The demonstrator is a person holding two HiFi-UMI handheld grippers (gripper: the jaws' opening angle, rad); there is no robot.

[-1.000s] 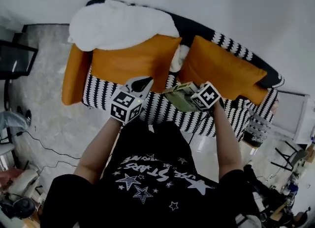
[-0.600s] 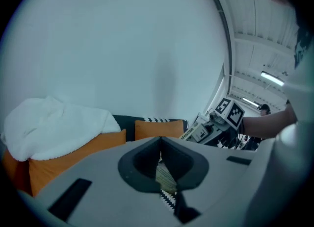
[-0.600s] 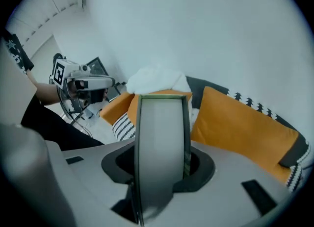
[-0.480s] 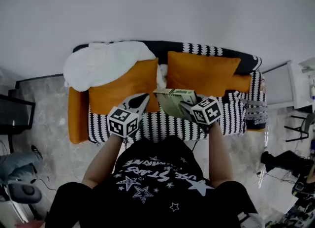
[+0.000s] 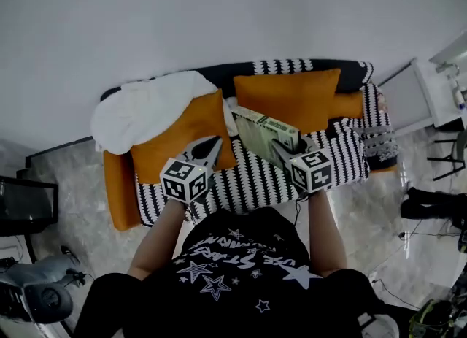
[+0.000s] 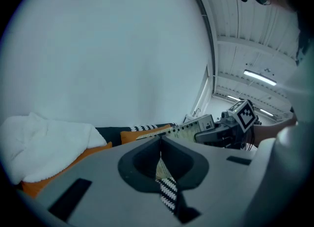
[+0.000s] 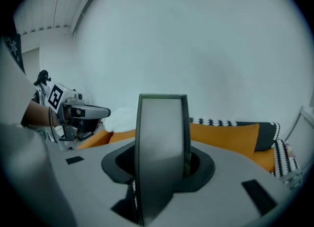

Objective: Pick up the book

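Head view shows the book [image 5: 264,133] clamped in the right gripper [image 5: 284,152], higher above the sofa [image 5: 248,183] than a second ago, the left gripper [image 5: 211,145] closed and empty, so the pickup looks done.

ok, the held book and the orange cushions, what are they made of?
The book: likely paper in a matte card cover, going by its flat, stiff, printed faces. The orange cushions: matte cloth, with soft rounded corners; weave too small to see.
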